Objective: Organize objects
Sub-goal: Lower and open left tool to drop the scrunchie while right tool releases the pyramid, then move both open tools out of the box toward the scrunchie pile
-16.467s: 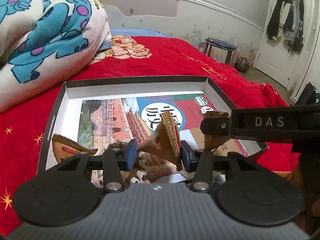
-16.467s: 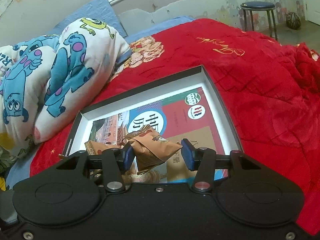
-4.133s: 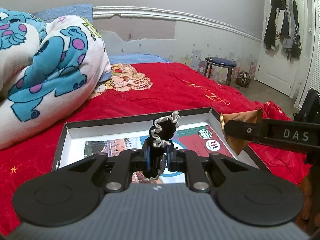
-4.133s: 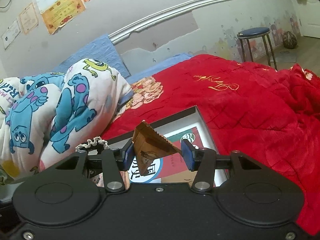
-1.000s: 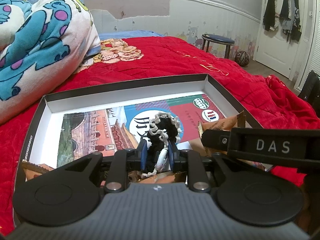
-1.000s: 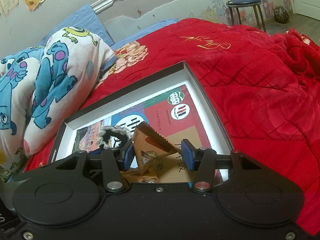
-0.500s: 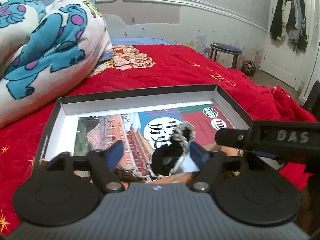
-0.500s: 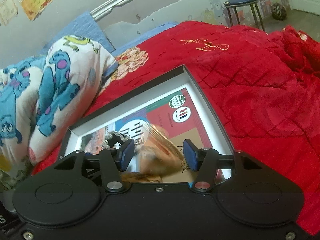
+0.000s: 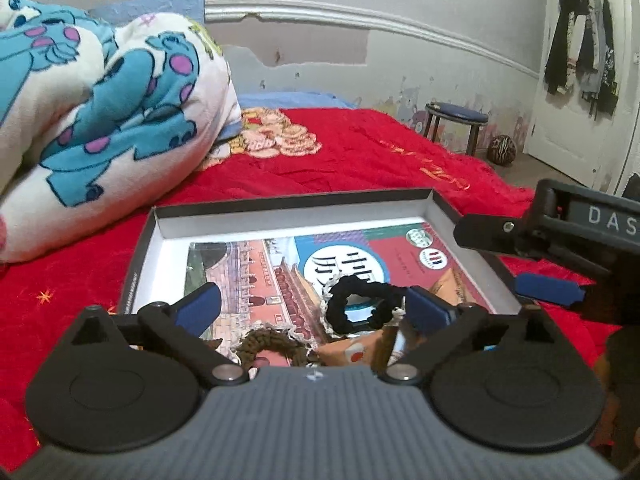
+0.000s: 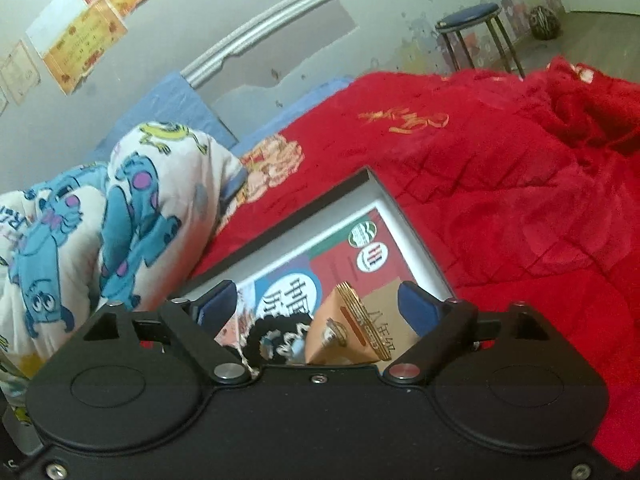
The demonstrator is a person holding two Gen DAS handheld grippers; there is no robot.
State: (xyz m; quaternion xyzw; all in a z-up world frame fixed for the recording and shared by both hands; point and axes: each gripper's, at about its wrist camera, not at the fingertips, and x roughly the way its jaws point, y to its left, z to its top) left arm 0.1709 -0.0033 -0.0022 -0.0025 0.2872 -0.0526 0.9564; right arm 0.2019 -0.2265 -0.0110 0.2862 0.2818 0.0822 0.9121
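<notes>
A shallow black box (image 9: 288, 206) with white inner walls lies on the red bed; it also shows in the right wrist view (image 10: 420, 240). A black hair scrunchie with white trim (image 9: 360, 304) lies in the box, free of my fingers. My left gripper (image 9: 312, 308) is open above it. A brown scrunchie (image 9: 268, 344) and an orange snack packet (image 9: 352, 350) lie at the near edge. My right gripper (image 10: 316, 308) is open; a brown snack packet (image 10: 348, 332) lies in the box below it, beside the black scrunchie (image 10: 276, 340). The right gripper also shows in the left wrist view (image 9: 548, 288).
A colourful booklet (image 9: 360, 260) covers the box floor. A folded monster-print blanket (image 9: 100, 112) is piled at the left. The red quilt (image 10: 520, 200) spreads to the right. A blue stool (image 9: 456, 120) and a door with hanging clothes (image 9: 580, 60) stand beyond the bed.
Both grippers have opened wide. The black scrunchie dropped from the left gripper into the box, and the brown packet dropped from the right gripper into the box. Both grippers have lifted slightly.
</notes>
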